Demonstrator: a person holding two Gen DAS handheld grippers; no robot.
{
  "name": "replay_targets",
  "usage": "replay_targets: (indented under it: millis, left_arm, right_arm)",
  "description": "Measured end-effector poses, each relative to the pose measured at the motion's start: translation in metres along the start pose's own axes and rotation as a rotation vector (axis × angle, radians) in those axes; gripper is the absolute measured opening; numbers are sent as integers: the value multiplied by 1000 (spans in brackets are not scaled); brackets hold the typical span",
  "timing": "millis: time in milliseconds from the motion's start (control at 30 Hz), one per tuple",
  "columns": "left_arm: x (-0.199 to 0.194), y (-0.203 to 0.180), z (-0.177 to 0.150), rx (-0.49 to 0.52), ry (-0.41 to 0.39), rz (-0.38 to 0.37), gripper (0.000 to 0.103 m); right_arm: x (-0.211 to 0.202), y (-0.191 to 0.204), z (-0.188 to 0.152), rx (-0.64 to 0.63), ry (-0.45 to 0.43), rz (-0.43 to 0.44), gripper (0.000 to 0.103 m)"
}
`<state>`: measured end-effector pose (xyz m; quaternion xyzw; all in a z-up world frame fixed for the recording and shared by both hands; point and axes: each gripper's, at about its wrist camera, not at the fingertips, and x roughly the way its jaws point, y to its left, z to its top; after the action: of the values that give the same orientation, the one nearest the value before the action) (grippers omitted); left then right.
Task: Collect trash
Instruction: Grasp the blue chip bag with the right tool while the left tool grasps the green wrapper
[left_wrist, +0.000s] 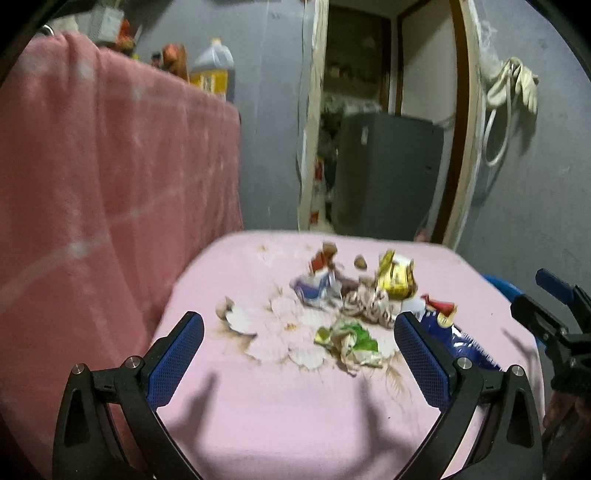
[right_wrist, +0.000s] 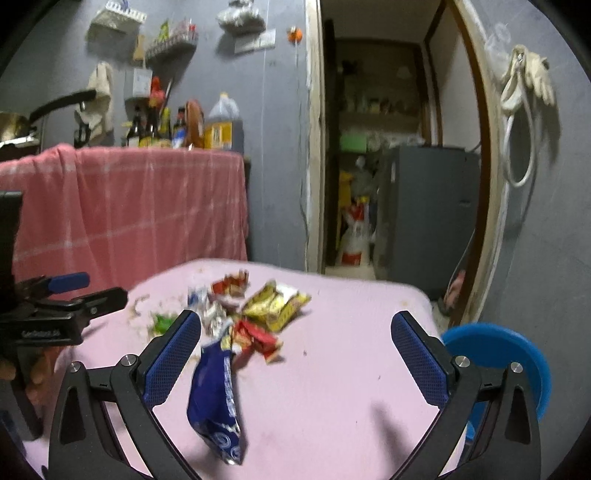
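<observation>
Your two claws hang spread and empty above a pink-covered worktop strewn with wrappers. Ahead of your left claw, just past its fingertips and between them, lies a crumpled green wrapper; beyond it sit a brownish wad, a yellow packet and a blue-and-white wrapper, bunched close together, some touching. A blue bag pokes out from behind the left claw's right finger.

From your right claw, that blue bag lies between the fingers, nearer the left one, running lengthwise toward the camera. Red wrappers sit just ahead of it, with the yellow packet further on. To the right of the right claw, off the worktop's edge and lower down, is a blue bin, likely where the trash goes.

All of this looks light, thin and crinkly, probably slick film that will fold instead of resisting. Pinch each piece across a crumpled ridge or a bunched edge, not flat against the cloth, or the fingers may slide off or snag the cover. The blue bag looks best taken across its narrow width near the middle.

Both claws tilt downward toward the worktop, side by side and well apart, each showing at the edge of the other's view.
</observation>
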<state>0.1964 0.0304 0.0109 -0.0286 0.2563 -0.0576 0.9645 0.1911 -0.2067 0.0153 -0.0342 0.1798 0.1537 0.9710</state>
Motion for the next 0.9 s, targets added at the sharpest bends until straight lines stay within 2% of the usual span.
replay_targets:
  millis: [333,433,733,833,900]
  left_arm:
    - [27,8,1,-78,146,-79,95]
    - [34,9,1,-85,185,-96,84]
    - [46,11,1,-115,254,-154,67]
    - [48,10,1,-118,264,-177,58]
    - [48,8,1,-114,268,-191,52]
  right_arm:
    - [22,14,-17,-113,170,53,103]
    - [35,18,-22,-139,235,60,103]
    - [43,24,-27,-168,282,153,102]
    - [44,30,-27,-186,285,178,91]
    - [44,31,-28,-190,292,188,75]
